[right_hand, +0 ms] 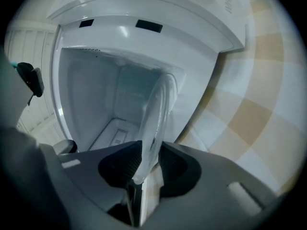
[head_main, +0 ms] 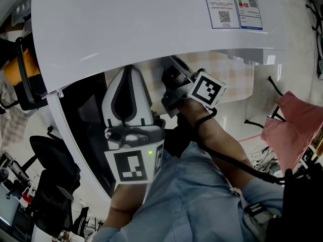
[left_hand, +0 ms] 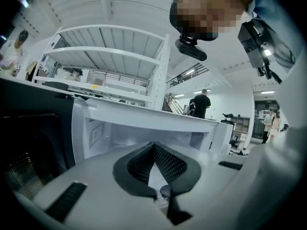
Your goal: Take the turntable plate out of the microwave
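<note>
The clear glass turntable plate (right_hand: 160,109) shows edge-on in the right gripper view, reaching from the white microwave's (right_hand: 144,13) open cavity out toward me. My right gripper (right_hand: 149,150) has its jaws on either side of the plate's near rim, set apart, and I see no firm pinch. In the head view the right gripper (head_main: 174,79) reaches under the microwave's (head_main: 151,19) top, and the plate is hidden there. My left gripper (left_hand: 153,147) is shut with nothing in it, hovering before the open cavity (left_hand: 144,133). It also shows from above as the left gripper (head_main: 128,77).
The microwave's dark door (head_main: 75,115) hangs open at the left. A checkered tablecloth (right_hand: 254,104) covers the surface beside the oven. A pink cloth (head_main: 298,125) and black office chairs (head_main: 50,170) stand on the floor. A person (left_hand: 199,102) stands far behind.
</note>
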A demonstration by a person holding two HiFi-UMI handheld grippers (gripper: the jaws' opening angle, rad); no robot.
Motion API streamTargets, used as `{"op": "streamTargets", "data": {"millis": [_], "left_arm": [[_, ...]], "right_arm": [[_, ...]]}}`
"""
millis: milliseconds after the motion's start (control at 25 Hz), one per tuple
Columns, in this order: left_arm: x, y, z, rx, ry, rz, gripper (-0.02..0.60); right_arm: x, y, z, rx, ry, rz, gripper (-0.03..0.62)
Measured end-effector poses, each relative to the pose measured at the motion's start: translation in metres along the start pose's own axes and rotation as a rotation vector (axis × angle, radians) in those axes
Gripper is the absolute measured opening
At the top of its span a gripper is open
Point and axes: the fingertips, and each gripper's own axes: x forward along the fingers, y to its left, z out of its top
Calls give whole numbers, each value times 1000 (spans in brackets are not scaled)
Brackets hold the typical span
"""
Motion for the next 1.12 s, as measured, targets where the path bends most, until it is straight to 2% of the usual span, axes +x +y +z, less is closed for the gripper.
{"op": "streamTargets", "data": {"millis": [120,800,1120], "left_arm": [[0,2,2,-1,-5,7,8],[-13,-17,-8,-5,8,3,8],[-6,-9,-6,0,9,6,8]], "right_arm": [[0,-1,0,-11,1,1,80],[-31,-5,-32,40,43,14,75],[-13,-5,-17,38,25,50,115]]}}
